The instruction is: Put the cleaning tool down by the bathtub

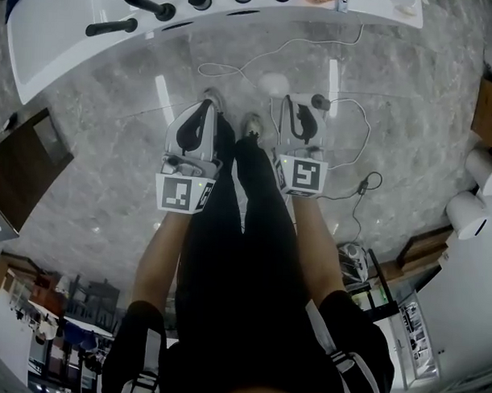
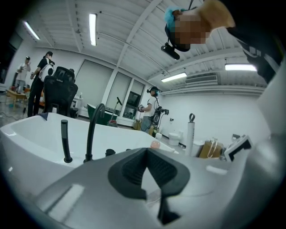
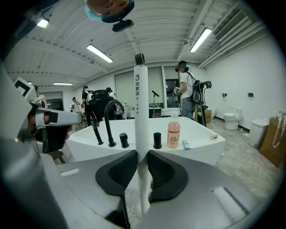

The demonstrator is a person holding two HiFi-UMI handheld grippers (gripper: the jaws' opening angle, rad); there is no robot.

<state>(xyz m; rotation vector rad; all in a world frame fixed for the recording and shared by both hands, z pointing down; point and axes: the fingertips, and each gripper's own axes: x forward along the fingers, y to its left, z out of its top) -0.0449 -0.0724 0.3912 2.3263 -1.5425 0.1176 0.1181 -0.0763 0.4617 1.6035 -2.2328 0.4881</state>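
Your right gripper (image 3: 142, 154) is clamped on the one white cleaning tool (image 3: 141, 103), held upright in front of the bathtub (image 3: 201, 134). Left gripper (image 2: 146, 153) is pinched together, empty. On the tub rim: one pink bottle (image 3: 174, 133), two black knobs (image 3: 157, 140).

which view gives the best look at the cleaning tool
The right gripper view: the cleaning tool stands upright and close, its white handle clamped in the right gripper. The left gripper view shows it small, off to the right. The head view, looking steeply down, shows little of it.
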